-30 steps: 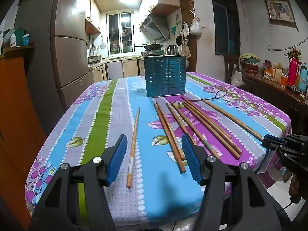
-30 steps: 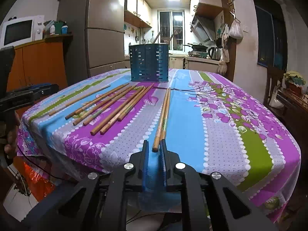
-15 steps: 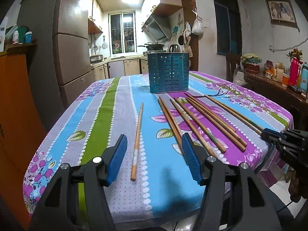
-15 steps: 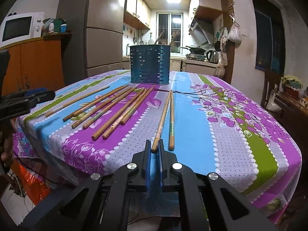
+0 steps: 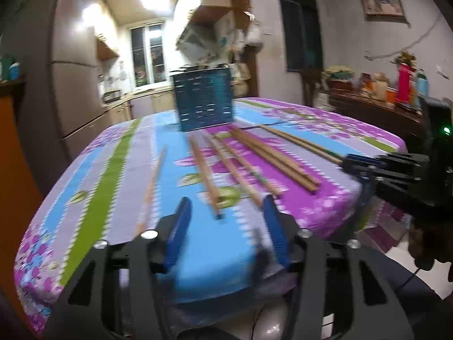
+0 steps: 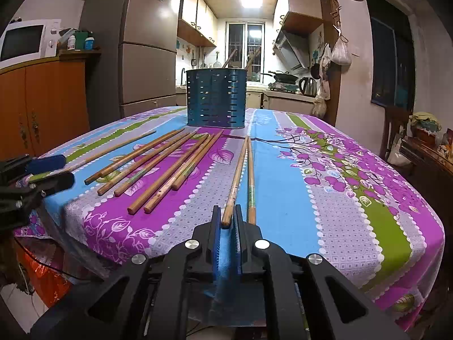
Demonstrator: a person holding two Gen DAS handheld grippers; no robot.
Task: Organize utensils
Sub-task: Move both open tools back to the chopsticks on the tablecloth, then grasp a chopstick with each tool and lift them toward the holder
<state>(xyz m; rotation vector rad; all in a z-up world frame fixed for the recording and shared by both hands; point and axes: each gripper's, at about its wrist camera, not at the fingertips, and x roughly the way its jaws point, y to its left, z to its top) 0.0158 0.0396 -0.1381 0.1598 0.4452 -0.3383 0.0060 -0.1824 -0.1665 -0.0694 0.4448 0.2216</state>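
On the counter's striped floral cloth we list brown wooden chopsticks lying fanned before a blue slotted holder, upright, two sticks inside. No writing legible. Left gripper jaws closing, nothing between; right gripper jaws closed at one stick's end, grip uncertain.

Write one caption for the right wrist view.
Nearly shut right gripper faces chopsticks before a blue holder.

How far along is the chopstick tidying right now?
Barely started: two sticks already stand in the blue utensil holder. Nothing is in hand; the left gripper is closing above a chopstick, and the right gripper is shut and empty. About ten chopsticks remain on the tablecloth.
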